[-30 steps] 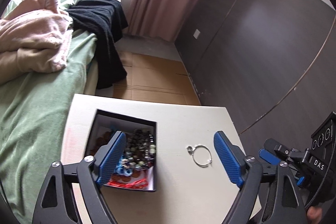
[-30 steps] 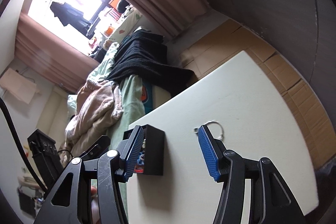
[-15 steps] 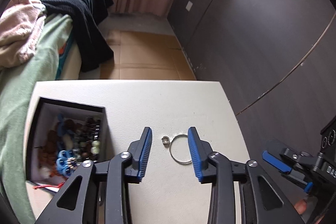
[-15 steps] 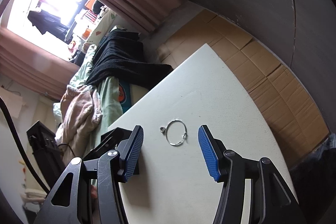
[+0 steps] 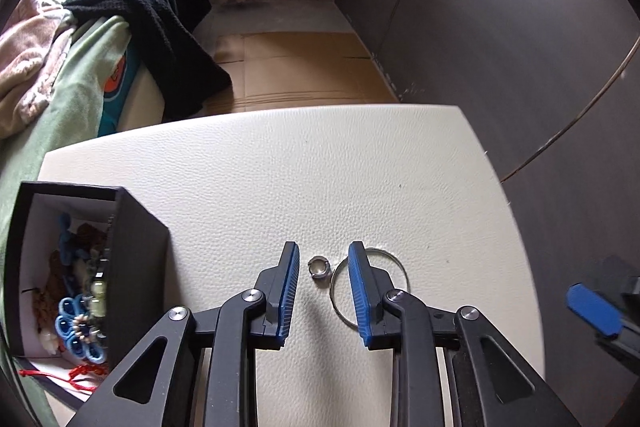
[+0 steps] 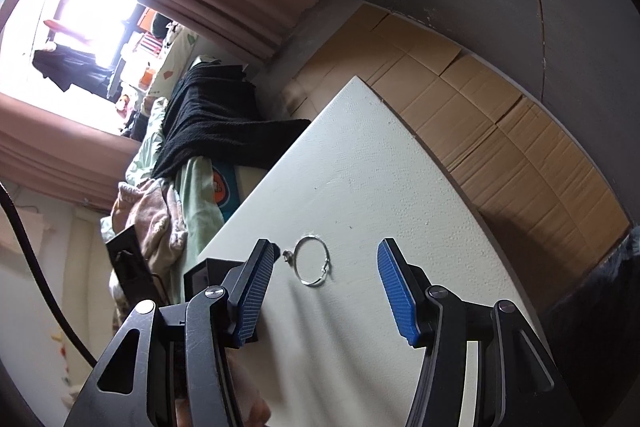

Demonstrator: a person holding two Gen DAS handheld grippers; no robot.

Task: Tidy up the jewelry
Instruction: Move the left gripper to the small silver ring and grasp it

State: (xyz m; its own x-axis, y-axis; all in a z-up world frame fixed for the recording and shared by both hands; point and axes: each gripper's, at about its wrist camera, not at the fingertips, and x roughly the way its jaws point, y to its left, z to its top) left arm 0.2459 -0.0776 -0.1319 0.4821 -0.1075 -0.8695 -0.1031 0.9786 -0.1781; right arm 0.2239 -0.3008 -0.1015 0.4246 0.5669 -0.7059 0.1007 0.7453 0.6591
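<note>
Left tool (image 5: 323,259) narrowly parted; right tool (image 6: 326,259) spread wide.

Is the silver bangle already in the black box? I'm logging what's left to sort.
No, the silver bangle lies on the white table, right of the black box.

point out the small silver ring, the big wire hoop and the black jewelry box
small silver ring (image 5: 319,267), left wrist view, on its band, between the left gripper's fingers
big wire hoop (image 6: 311,263), right wrist view, on its wire at the near left arc
black jewelry box (image 5: 138,259), left wrist view, on its dark outer side wall
</note>
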